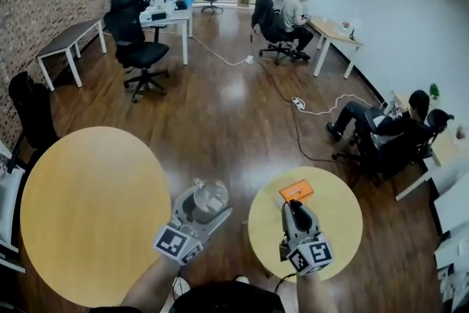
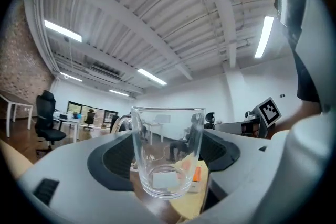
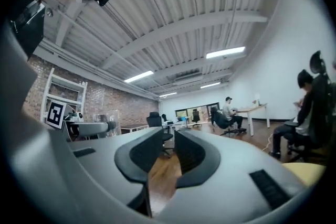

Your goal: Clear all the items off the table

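My left gripper [image 1: 207,207] is shut on a clear glass mug [image 1: 211,196], held over the wooden floor between the two round tables. In the left gripper view the mug [image 2: 167,152] stands upright between the jaws, handle to the left. My right gripper [image 1: 295,209] hovers over the small round table [image 1: 341,223], jaws together and empty. In the right gripper view its jaws [image 3: 170,139] point level across the room with nothing between them. An orange flat box [image 1: 296,190] lies on the small table just beyond the right gripper.
A large round wooden table [image 1: 88,216] stands at the left. Further off are black office chairs [image 1: 135,48], white desks [image 1: 69,40], a floor cable with a power strip [image 1: 298,103] and seated people [image 1: 381,124] at the right.
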`<state>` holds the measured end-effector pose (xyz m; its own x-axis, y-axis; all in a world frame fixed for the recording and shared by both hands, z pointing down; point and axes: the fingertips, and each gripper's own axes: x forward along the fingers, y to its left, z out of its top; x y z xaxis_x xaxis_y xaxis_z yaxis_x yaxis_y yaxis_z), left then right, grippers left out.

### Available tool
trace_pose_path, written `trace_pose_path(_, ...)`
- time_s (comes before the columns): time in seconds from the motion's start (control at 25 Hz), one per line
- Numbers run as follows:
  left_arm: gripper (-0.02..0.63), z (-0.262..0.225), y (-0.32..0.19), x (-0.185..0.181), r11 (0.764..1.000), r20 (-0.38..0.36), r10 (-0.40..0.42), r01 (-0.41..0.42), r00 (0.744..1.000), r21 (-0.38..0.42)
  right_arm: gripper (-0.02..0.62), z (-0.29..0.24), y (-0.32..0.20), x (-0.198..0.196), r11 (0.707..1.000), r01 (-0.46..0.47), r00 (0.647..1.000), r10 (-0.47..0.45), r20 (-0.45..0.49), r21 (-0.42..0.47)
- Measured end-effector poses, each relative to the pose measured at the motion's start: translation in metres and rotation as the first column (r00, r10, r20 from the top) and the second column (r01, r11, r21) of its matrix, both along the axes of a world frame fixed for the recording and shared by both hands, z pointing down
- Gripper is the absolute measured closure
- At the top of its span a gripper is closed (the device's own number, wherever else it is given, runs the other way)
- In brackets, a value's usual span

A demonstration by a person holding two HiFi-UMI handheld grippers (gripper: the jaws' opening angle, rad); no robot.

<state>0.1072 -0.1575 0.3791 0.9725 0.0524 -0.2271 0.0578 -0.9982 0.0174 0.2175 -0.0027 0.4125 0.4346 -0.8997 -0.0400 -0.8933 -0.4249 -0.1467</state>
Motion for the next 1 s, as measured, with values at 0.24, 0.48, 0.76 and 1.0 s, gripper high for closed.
trace_pose_path(0.24, 0.232, 0.005, 0.120, 0.095, 0.971, -0.002, 0.237, -0.237, 0.972, -0.031, 0.523, 0.008, 0.144, 0.055, 0.975, -0.220, 0.975, 0.220, 0.016, 0.013)
trace_pose_path(0.48, 0.232, 0.022, 0.216, 0.143, 0.914, 0.009, 0.396, -0.394, 0.918, -0.100, 0.523, 0.025, 0.251, 0.074, 0.918, -0.395, 0.918, 0.395, 0.047, 0.010)
trace_pose_path(0.76, 0.232, 0.041, 0.272, 0.170, 0.860, 0.053, 0.508, -0.504, 0.860, -0.081, 0.523, 0.048, 0.295, 0.059, 0.865, -0.501, 0.859, 0.498, 0.116, 0.000)
trace_pose_path(1.0, 0.232, 0.097, 0.301, 0.195, 0.827, 0.147, 0.561, -0.560, 0.815, -0.055, 0.523, 0.094, 0.323, 0.034, 0.809, -0.583, 0.789, 0.586, 0.184, -0.076)
